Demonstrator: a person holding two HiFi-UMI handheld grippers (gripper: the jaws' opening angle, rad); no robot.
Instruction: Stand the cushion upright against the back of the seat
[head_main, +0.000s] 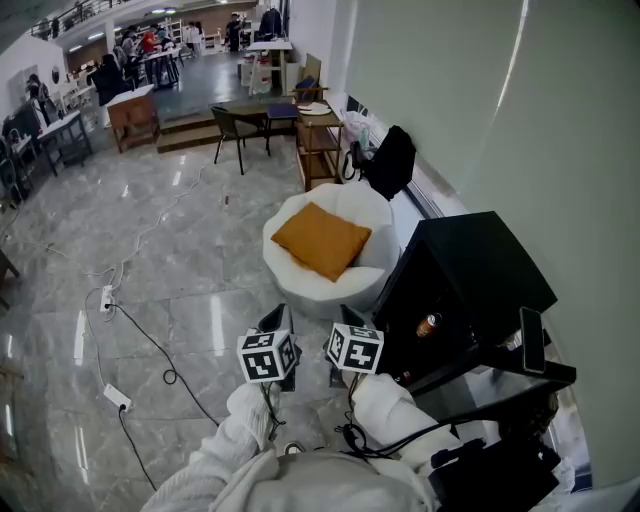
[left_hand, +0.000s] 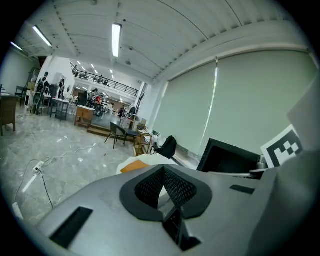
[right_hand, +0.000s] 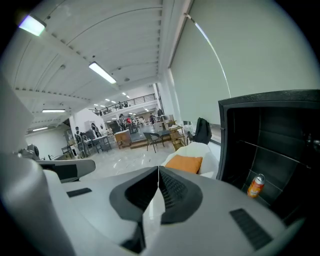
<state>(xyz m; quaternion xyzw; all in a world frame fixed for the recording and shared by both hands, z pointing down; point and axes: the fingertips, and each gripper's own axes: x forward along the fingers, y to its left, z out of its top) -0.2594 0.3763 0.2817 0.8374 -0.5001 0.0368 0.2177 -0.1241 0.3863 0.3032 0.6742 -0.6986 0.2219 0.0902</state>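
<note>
An orange cushion (head_main: 321, 241) lies flat and tilted on the seat of a round white armchair (head_main: 290, 274) near the wall. It also shows beyond the jaws as the cushion (left_hand: 134, 166) in the left gripper view and the cushion (right_hand: 184, 163) in the right gripper view. My left gripper (head_main: 277, 322) and right gripper (head_main: 347, 318) are held side by side well short of the chair. Both are shut with nothing between the jaws: left gripper (left_hand: 163, 171), right gripper (right_hand: 158, 172).
A black open cabinet (head_main: 463, 280) stands right of the chair, with an orange can (right_hand: 256, 185) on a shelf. A black bag (head_main: 390, 161) and a wooden shelf (head_main: 318, 143) stand behind the chair. Cables and a power strip (head_main: 117, 397) lie on the marble floor at left.
</note>
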